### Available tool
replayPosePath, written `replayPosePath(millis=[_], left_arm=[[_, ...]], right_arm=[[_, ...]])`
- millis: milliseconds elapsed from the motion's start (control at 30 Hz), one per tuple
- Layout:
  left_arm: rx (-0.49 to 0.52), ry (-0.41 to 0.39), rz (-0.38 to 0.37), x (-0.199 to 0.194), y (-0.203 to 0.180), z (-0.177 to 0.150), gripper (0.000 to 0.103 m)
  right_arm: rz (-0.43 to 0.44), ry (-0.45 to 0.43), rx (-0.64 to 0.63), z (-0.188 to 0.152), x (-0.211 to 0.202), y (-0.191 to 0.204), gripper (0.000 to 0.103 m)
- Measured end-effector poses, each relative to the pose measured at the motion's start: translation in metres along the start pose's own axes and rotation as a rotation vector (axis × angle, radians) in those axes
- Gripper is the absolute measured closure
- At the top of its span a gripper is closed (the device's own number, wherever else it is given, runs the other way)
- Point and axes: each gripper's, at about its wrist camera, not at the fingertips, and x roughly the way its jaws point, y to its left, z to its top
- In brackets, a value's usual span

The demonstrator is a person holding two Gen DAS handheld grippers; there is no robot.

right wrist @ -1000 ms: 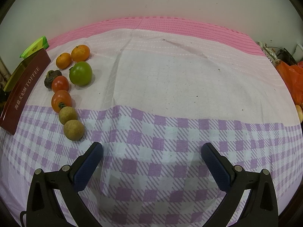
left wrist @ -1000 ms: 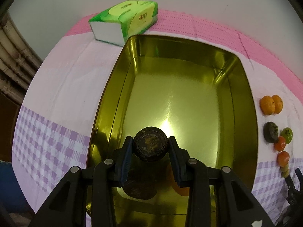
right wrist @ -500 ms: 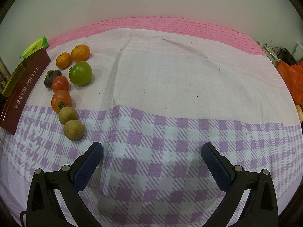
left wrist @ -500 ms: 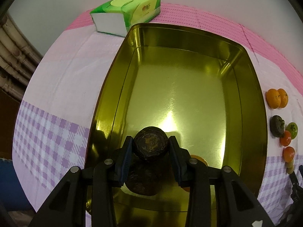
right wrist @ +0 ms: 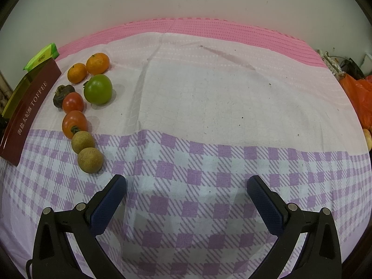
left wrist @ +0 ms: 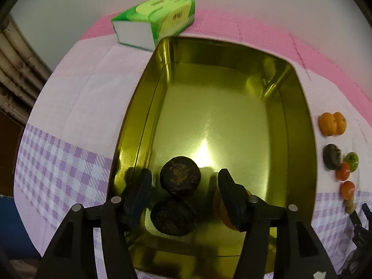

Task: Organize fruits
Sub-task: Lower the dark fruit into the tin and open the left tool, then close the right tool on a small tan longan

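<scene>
In the left wrist view my left gripper (left wrist: 184,187) is open over the near end of a gold tin (left wrist: 309,162). A dark wrinkled fruit (left wrist: 180,179) lies between its fingers, free of both pads, with its reflection below it. An orange fruit (left wrist: 223,207) shows partly behind the right finger. In the right wrist view my right gripper (right wrist: 186,197) is open and empty above the checked cloth. To its left lie two oranges (right wrist: 97,63), a green tomato (right wrist: 98,89), two red tomatoes (right wrist: 74,122), a dark fruit (right wrist: 61,93) and two brown longans (right wrist: 90,160).
A green tissue pack (left wrist: 155,19) lies behind the tin. The tin's dark red side reads TOFFEE (right wrist: 30,107) in the right wrist view. An orange plastic bag (right wrist: 359,95) sits at the table's right edge. A wall stands behind the table.
My left gripper has opened and let go of the dark fruit, which now lies in the tin. The right gripper has not moved.
</scene>
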Motion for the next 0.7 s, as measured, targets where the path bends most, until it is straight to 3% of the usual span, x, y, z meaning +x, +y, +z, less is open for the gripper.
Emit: replayPosePath(millis=[133, 433, 700], left_arm=[[0.006, -0.054, -0.023, -0.022, 0.000, -0.004, 0.038], [0.023, -0.195, 0.025, -0.071, 0.007, -0.026, 0.029], [-0.054, -0.218, 0.007, -0.085, 0.028, -0.047, 0.025]], right_arm=[[-0.001, 0.003, 0.001, 0.000, 0.000, 0.000, 0.000], [-0.004, 0.026, 0.000, 0.001, 0.000, 0.000, 0.000], [0.026, -0.036, -0.062, 0.002, -0.032, 0.018, 0.002]])
